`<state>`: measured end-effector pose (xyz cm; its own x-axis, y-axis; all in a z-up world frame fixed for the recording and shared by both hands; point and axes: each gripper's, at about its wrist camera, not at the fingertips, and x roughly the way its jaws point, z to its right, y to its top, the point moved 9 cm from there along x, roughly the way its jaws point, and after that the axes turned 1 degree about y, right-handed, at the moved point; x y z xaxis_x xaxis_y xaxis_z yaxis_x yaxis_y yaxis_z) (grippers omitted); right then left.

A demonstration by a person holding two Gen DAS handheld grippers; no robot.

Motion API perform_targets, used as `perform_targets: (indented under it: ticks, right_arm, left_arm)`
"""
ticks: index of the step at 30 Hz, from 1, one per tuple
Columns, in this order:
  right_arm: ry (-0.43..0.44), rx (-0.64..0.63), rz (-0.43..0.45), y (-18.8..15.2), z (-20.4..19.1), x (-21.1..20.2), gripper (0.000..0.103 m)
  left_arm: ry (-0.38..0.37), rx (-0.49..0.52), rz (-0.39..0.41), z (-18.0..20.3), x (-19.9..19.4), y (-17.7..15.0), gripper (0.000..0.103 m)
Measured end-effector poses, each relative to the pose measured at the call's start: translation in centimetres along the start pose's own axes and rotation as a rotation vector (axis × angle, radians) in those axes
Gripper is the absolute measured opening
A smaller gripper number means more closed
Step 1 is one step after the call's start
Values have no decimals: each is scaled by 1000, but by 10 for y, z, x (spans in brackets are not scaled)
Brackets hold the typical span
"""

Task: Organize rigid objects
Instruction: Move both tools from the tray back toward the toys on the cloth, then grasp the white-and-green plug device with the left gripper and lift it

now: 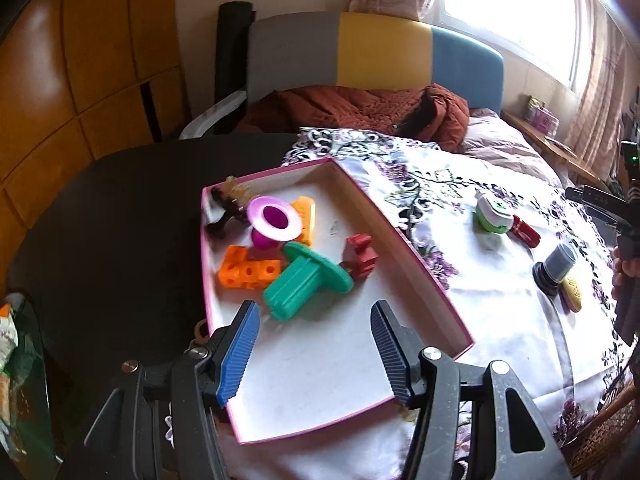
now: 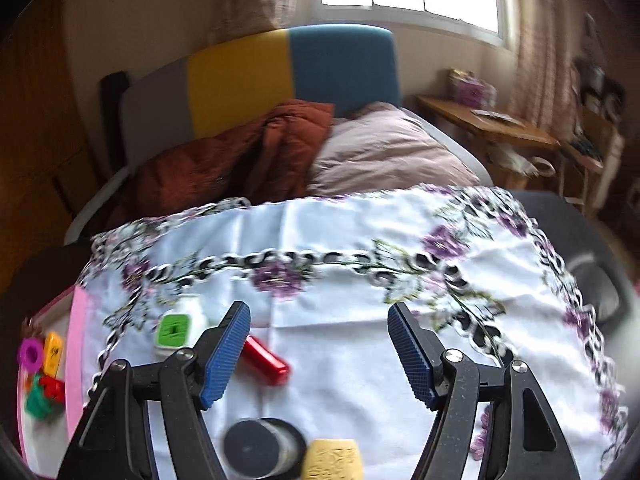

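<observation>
The red tube (image 2: 266, 361) near the cloth's (image 2: 360, 360) left edge looks light, stiff and slippery. Grip across its middle. Both the left gripper (image 1: 314, 350) and the right gripper (image 2: 318, 354) stand open and empty.

My left gripper (image 1: 316, 344) has ribbed blue rubbery pads on matt black plastic arms with shiny metal pins. The pink-edged tray (image 1: 420, 264) looks like smooth card. The green spool (image 1: 300, 280) and orange block (image 1: 244, 270) are glossy plastic. The floral cloth (image 2: 360, 248) is smooth fabric.
</observation>
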<state>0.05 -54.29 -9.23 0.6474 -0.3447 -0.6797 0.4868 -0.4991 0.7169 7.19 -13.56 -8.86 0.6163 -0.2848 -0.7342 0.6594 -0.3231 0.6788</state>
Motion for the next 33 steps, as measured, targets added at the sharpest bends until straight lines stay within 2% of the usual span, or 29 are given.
perform_targets:
  ticks: [4, 11, 14, 23, 33]
  right_arm:
    - [3, 104, -4, 2, 20, 0, 73]
    - [7, 94, 5, 3, 17, -3, 75]
    - [7, 78, 26, 6, 13, -8, 80]
    - [25, 104, 20, 7, 14, -8, 80]
    - [37, 164, -23, 2, 23, 0, 80]
  left_arm:
    - [-19, 27, -8, 19, 5, 6, 59]
    - [-73, 93, -14, 60, 10, 13, 58]
    - [-93, 119, -23, 77, 13, 14, 58]
    - [-139, 197, -39, 124, 26, 21, 59]
    - [-197, 183, -116, 153, 58, 30, 58]
